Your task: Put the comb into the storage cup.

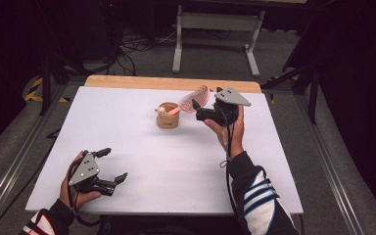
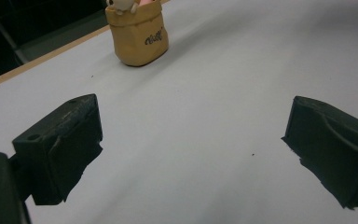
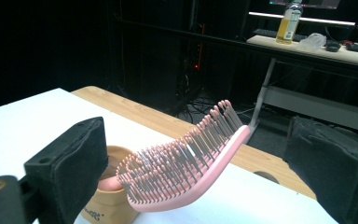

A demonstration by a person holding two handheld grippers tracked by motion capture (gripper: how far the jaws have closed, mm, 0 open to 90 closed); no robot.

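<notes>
A person sits at a white table [image 1: 142, 161] holding a two-jaw gripper in each hand. The right gripper [image 1: 201, 111], held up toward the far middle of the table, has its black jaws spread wide; in the right gripper view they stand well apart on either side of a pink hairbrush [image 3: 186, 163] without touching it. The brush leans at a slant, its handle end down inside a small tan cup [image 1: 168, 116] and its bristled head sticking up and out to the right, toward that gripper. The cup stands just left of the right gripper, and a small pale figure [image 1: 161, 111] sits at its rim.

The left gripper [image 1: 113, 169] rests low at the near left corner of the table, well apart from the cup. Its jaws are also spread, with nothing between them but bare tabletop, and the tan cup shows in the distance in the left gripper view.

Beyond the table's far wooden edge is a dark room with cables on the floor and another desk [image 3: 307, 44] carrying a bottle [image 3: 290, 18].

The likely risk: the brush is propped loosely and the cup looks light. If the right jaws close on the springy bristles rather than the solid back, the brush could twist or slip, and a sideways nudge could lever the cup over, since the left gripper is too far off to steady it.
</notes>
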